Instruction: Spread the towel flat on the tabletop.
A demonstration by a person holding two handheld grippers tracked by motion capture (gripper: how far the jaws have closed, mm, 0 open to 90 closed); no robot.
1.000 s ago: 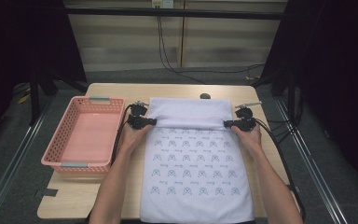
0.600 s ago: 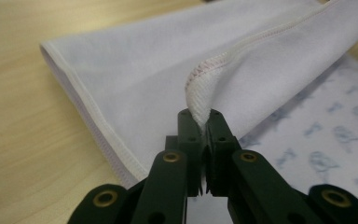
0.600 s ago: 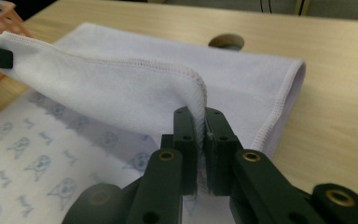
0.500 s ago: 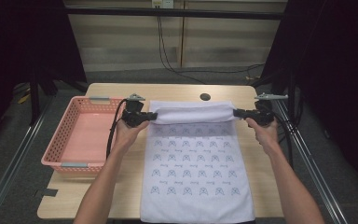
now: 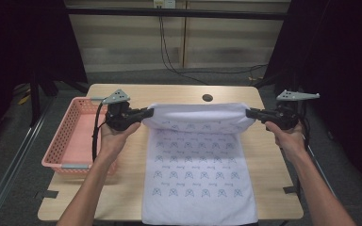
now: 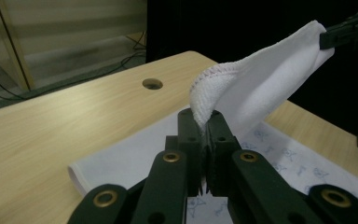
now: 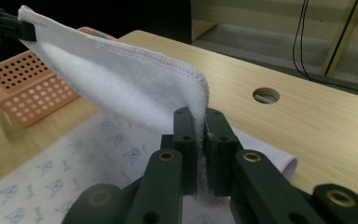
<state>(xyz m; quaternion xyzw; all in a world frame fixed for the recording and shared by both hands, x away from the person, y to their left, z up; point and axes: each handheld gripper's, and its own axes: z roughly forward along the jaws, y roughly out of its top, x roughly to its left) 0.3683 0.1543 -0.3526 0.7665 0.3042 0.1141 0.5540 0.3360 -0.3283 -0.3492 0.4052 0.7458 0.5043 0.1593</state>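
we see the left gripper [image 5: 147, 113] and right gripper [image 5: 250, 113] each clamped on a towel [image 5: 198, 174] corner, apparently lifted above the table [image 5: 179, 92].

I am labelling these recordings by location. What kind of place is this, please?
Probably a lab or studio set up for recording: a wooden table with a cable hole, dark curtains at the sides, and loose cables on the floor behind.
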